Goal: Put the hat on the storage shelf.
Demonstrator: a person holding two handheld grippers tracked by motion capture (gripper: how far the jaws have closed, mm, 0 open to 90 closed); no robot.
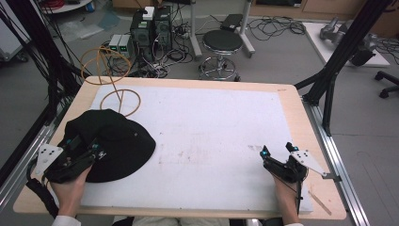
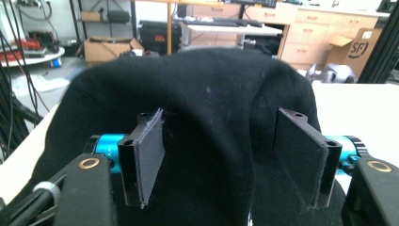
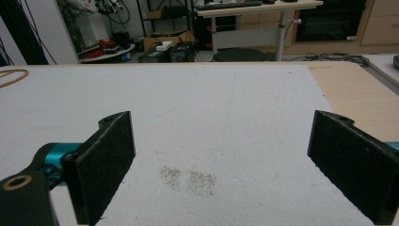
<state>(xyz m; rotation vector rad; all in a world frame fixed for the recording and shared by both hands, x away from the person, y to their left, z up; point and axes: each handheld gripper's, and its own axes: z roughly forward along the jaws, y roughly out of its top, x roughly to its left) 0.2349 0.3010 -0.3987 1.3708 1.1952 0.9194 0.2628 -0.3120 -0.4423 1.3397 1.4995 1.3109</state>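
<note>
A: The hat is lying at the near left corner of the white mat, brim spreading flat, crown bulging up. The left gripper is sitting over the hat's near left edge, a hand gripping it from below.

B: And from the left gripper view the hat is rising like a black hill straight ahead. The jaws are standing apart, a fold of the crown lying between the pads. The pads aren't pressing on it that I can see.

A: What's crowding the hat? A tan cord loop is lying on the mat just behind the hat, with a second loop hanging off the table's far edge.

B: Nothing is blocking the gripper itself. The right gripper is sitting well apart from the hat, way over at the mat's near right edge.

A: In the right gripper view the jaws are gaping wide, nothing between them, just bare mat with a grey smudge ahead.

B: That smudge is showing only faintly from above. And the right gripper view is catching a sliver of the cord at its far left.

A: Beyond the table, the high view is giving us a black stool and computer boxes on the floor, far behind the hat.

B: The left gripper view is adding wooden drawers and a cardboard box past the hat's crown.
</note>
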